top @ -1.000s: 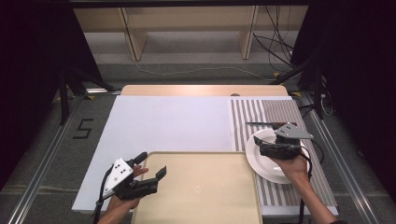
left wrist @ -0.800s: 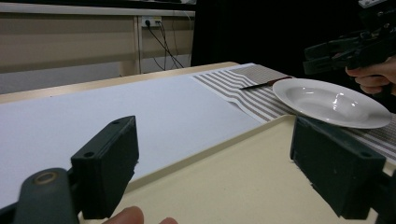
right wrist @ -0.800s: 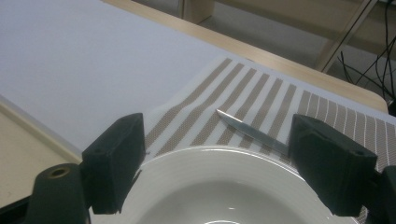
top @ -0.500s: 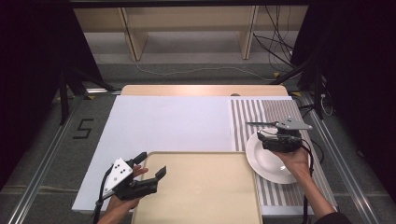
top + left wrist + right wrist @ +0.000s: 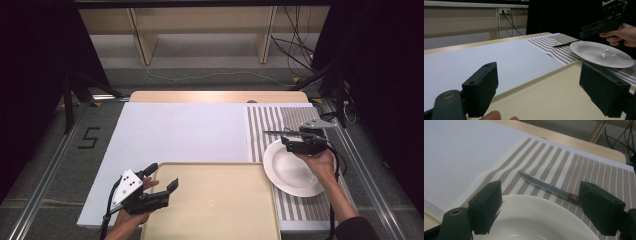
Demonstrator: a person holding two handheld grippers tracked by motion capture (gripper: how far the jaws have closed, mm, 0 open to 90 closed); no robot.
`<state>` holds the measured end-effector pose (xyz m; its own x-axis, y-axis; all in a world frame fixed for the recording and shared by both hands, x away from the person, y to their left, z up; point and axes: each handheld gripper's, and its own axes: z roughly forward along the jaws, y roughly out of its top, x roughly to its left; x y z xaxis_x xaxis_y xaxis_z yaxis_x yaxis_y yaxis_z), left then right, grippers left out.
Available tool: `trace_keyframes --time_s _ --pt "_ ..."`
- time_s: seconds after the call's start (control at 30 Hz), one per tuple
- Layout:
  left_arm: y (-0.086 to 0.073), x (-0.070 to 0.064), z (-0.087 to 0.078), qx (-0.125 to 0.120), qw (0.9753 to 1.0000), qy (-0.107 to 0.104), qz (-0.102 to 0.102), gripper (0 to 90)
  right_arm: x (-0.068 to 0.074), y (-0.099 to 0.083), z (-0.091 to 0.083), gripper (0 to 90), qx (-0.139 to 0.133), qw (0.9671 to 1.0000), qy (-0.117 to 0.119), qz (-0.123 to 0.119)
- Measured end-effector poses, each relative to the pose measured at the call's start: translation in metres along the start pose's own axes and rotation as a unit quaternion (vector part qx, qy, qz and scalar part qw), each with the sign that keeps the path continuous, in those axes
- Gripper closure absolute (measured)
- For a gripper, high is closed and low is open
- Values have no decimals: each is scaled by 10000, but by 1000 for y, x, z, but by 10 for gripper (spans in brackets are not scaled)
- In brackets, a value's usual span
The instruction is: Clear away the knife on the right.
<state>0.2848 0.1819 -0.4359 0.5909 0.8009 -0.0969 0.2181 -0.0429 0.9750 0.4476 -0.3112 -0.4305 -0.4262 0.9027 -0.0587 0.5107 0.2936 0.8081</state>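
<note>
Knife [image 5: 546, 185] is lying flat on the striped mat [image 5: 584, 170], just beyond the far rim of the plate [image 5: 534, 220], its blade pointing toward ten o'clock in the right gripper view and its brown handle end sitting near the right-hand jaw. In the high view the knife [image 5: 276, 132] is showing at about twelve o'clock of the plate [image 5: 290, 172], with its tip pointing toward nine o'clock.

The right gripper [image 5: 287, 141] is hovering over the plate's far edge, jaws standing wide apart and gripping nothing; the knife is lying in the gap beyond them, untouched. In the left gripper view the right gripper [image 5: 604, 23] is hanging above the plate, at about one o'clock.

The left gripper [image 5: 161, 179] is sitting at the near left corner of the tray [image 5: 215, 200], jaws spread wide with nothing between them, one over the tray and one over the white sheet [image 5: 185, 130] at its edge.
</note>
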Motion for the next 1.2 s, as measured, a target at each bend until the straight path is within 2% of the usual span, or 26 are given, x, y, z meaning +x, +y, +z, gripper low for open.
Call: trace_keyframes --time_s 0.07,0.13,0.27,0.3,0.37,0.7,0.9,0.93,0.97,1.0,1.03,1.1,1.2 --pt "0 0 0 -5 10000 5 -15 153 -3 1 1 214 38 10000 -6 7" --pt "0 0 0 -5 10000 12 -29 152 -11 5 6 215 223 9997 -29 3" --pt "0 1 1 -7 10000 17 -36 152 -19 8 10 223 288 9995 12 104" --pt "0 1 1 3 10000 23 -36 152 -23 10 12 226 383 9991 77 158" --pt "0 1 1 4 10000 26 -33 152 -30 14 19 226 595 9981 27 178" --pt "0 1 1 8 10000 23 -24 153 -48 23 34 230 960 9951 20 251" --pt "-1 1 2 29 10000 21 -22 154 -60 28 44 245 1303 9906 -27 408" --pt "-1 1 2 36 10000 14 0 154 -60 28 44 245 1303 9906 -27 408" --pt "-1 1 2 38 10000 12 4 154 -64 29 48 248 1442 9887 -73 404" --pt "-1 1 2 38 10000 12 4 154 -64 29 48 248 1442 9887 -73 404" --pt "-1 0 2 27 10000 17 -16 154 -66 30 51 252 1551 9871 -104 392" --pt "-1 1 2 23 10000 25 -20 154 -67 30 52 252 1582 9866 -109 380" --pt "-1 1 2 38 10000 14 7 154 -70 30 59 256 1792 9830 -85 379"
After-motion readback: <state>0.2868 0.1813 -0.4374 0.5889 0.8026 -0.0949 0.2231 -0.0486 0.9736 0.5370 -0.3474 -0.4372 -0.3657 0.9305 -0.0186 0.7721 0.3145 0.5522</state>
